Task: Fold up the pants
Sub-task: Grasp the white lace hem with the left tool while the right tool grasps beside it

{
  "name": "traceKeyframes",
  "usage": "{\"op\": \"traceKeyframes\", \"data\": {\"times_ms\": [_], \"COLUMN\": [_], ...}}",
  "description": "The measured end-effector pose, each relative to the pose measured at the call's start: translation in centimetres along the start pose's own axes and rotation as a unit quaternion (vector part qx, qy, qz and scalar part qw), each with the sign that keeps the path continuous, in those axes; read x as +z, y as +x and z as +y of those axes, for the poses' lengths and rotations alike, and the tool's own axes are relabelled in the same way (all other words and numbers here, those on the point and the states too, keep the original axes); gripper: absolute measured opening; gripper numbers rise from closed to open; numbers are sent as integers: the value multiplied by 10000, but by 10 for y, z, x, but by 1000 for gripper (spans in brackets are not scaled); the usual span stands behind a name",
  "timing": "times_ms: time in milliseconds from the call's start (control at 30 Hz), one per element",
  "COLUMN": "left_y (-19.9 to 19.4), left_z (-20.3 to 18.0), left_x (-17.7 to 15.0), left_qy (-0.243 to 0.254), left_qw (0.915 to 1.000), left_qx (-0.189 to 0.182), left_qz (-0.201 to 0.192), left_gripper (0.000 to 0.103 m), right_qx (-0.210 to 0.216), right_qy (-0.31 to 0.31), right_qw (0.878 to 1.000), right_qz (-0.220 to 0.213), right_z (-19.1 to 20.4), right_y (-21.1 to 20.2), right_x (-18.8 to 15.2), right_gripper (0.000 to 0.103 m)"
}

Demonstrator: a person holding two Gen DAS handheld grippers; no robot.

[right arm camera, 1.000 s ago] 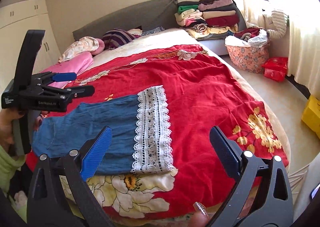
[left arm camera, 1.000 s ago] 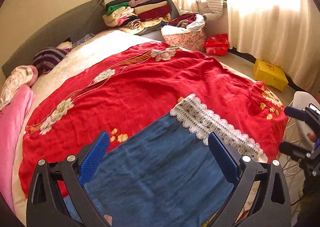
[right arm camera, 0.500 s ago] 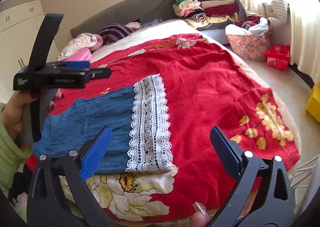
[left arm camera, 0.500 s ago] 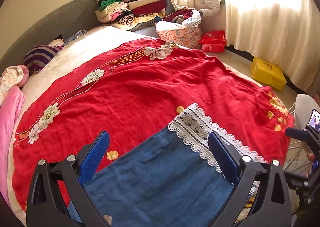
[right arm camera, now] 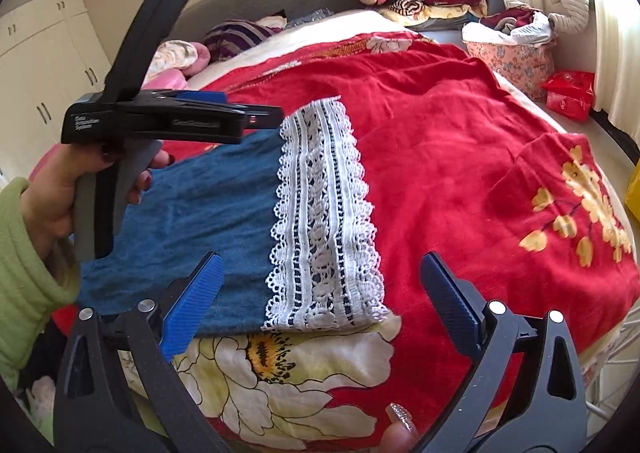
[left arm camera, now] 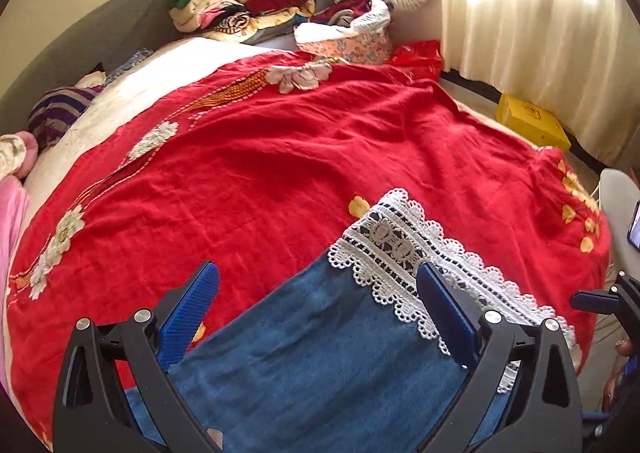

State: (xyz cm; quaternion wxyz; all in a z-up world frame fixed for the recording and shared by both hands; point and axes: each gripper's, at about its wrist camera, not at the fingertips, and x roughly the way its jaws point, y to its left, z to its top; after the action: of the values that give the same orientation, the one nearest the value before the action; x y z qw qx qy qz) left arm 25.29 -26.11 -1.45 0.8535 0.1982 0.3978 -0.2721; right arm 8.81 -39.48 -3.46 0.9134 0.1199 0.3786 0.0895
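Blue denim pants with a white lace hem lie flat on the red floral blanket near the bed's front edge. They also show in the right wrist view, lace hem to the right. My left gripper is open and empty, hovering over the denim. It appears side-on in the right wrist view, above the pants' far edge. My right gripper is open and empty, just before the lace hem's near corner.
A stack of folded clothes sits at the bed's far corner, a floral laundry basket beside it. A red bag and a yellow box lie on the floor by the curtain. Pillows line the headboard.
Both grippers have moved forward and lower toward the pants. The left gripper now hovers closer over the denim near the lace. Both stay open.
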Motion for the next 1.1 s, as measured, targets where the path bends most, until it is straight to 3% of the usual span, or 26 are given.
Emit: {"op": "traceKeyframes", "data": {"times_ms": [200, 500, 533, 667, 700, 767, 933, 1000, 1033, 1100], "left_y": [27, 61, 62, 60, 59, 61, 60, 55, 51, 48], "left_z": [-2, 13, 13, 0, -1, -2, -9, -17, -23, -25], "left_x": [1, -6, -7, -3, -2, -1, -5, -4, -4, -4], "left_qy": [174, -306, -318, -64, -51, -77, 83, 248, 402, 453], "left_qw": [9995, 9948, 9944, 9937, 9933, 9931, 9949, 9957, 9961, 9957], "left_qx": [-164, -795, -842, -1003, -1029, -1010, -843, -724, -603, -622], "left_qz": [188, 549, 551, 495, 517, 585, 541, 524, 502, 513], "left_gripper": [98, 97, 94, 61, 58, 58, 51, 37, 35, 26], "right_qx": [-11, -66, -64, -27, -37, -1, 27, 38, 76, 153], "right_qy": [150, 271, 290, 324, 286, 163, 17, -150, -264, -314], "right_qw": [9998, 9994, 9994, 9993, 9994, 9996, 9998, 9998, 9995, 9993], "right_qz": [143, 209, 204, 181, 191, 235, 189, 161, 136, 97], "right_z": [0, -4, -4, -3, -2, 3, 6, 8, 10, 12], "right_y": [11, 21, 21, 22, 22, 25, 27, 25, 23, 20], "right_x": [-3, -8, -8, -8, -8, -8, -12, -14, -15, -17], "right_gripper": [93, 93, 93, 92, 88, 64, 47, 35, 29, 26]}}
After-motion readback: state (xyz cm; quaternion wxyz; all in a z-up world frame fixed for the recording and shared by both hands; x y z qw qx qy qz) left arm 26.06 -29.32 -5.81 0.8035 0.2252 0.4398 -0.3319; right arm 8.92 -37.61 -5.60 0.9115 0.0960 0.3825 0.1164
